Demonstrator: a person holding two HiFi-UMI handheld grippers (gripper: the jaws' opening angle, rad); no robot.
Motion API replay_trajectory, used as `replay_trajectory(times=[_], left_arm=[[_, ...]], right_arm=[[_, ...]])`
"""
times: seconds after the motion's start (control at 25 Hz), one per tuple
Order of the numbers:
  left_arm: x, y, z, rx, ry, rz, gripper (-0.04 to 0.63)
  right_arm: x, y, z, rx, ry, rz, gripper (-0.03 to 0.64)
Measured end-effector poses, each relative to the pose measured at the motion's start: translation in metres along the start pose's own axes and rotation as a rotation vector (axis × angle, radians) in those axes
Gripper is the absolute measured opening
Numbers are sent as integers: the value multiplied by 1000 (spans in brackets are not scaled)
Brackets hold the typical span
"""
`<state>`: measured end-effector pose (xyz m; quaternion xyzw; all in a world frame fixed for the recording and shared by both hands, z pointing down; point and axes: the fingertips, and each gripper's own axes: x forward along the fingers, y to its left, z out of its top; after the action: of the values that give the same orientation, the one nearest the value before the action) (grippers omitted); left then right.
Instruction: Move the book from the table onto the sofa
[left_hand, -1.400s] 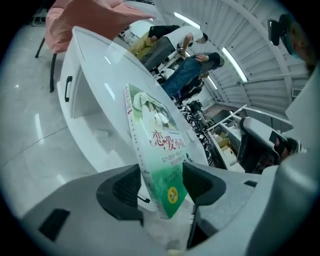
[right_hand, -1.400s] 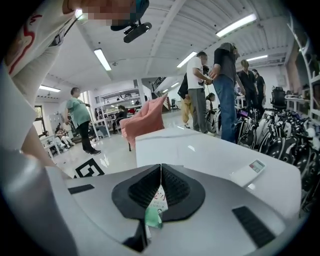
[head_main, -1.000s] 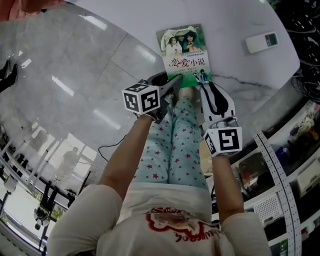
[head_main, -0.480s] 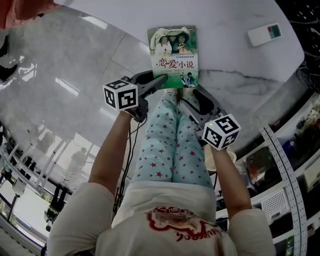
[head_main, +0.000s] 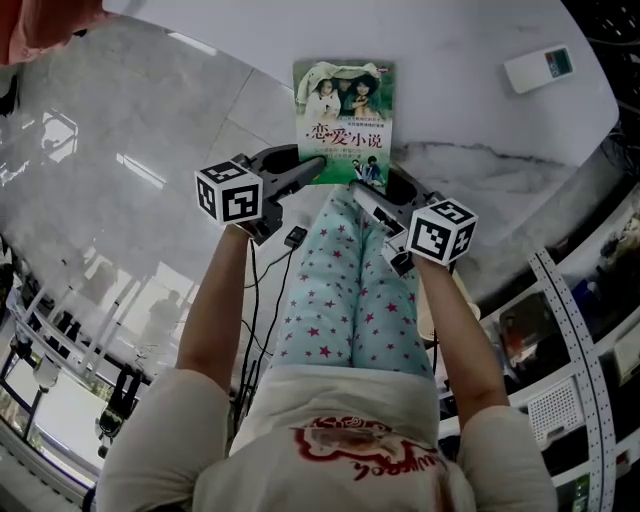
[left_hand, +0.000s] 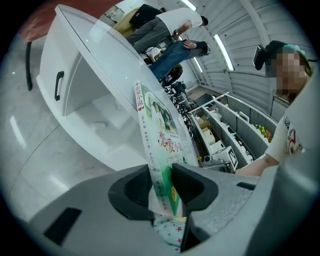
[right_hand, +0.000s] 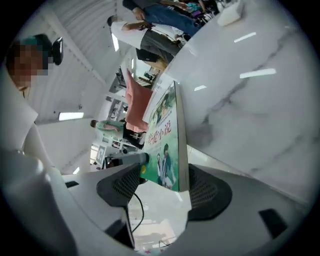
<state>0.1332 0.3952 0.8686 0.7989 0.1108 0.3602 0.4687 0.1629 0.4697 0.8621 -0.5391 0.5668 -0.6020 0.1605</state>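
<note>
There is one book (head_main: 345, 115) here, a thin, glossy paperback with a green-and-white photo cover. It sits at the near rim of the one bench (head_main: 480, 40), with its near edge hanging past the rim over the person's star-patterned trousers (head_main: 345, 300). The bench is rounded and smooth, white with grey marble veins. One small white rectangular remote (head_main: 540, 70) lies well apart from the book on the far right of it.

There are two hand-held grippers, both of grey plastic, and each carries one cube with black-and-white square markers. The left hand-held gripper (head_main: 312, 168) is pinching the book at its near left corner, with the dark pads (left_hand: 192, 187) pressed on the spine side and the cover. The right hand-held gripper (head_main: 365, 195) is at the near right corner. Its jaws are opening and stand spread, with the book's edge between the dotted black pads (right_hand: 122, 187), which are not clamped on it.

The floor (head_main: 120, 150) below is polished pale tile that reflects the lights.
</note>
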Motion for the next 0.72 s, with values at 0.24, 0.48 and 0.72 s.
replay_trajectory(times=[0.24, 0.48, 0.72], left_arm=[[4, 2, 1, 51, -38, 25, 133], [0, -18, 8, 96, -181, 99, 133], [-13, -46, 28, 115, -300, 124, 133]], right_arm=[[19, -10, 18, 146, -91, 43, 111], [6, 3, 31, 59, -145, 10, 86], [-10, 35, 54, -141, -163, -34, 86]])
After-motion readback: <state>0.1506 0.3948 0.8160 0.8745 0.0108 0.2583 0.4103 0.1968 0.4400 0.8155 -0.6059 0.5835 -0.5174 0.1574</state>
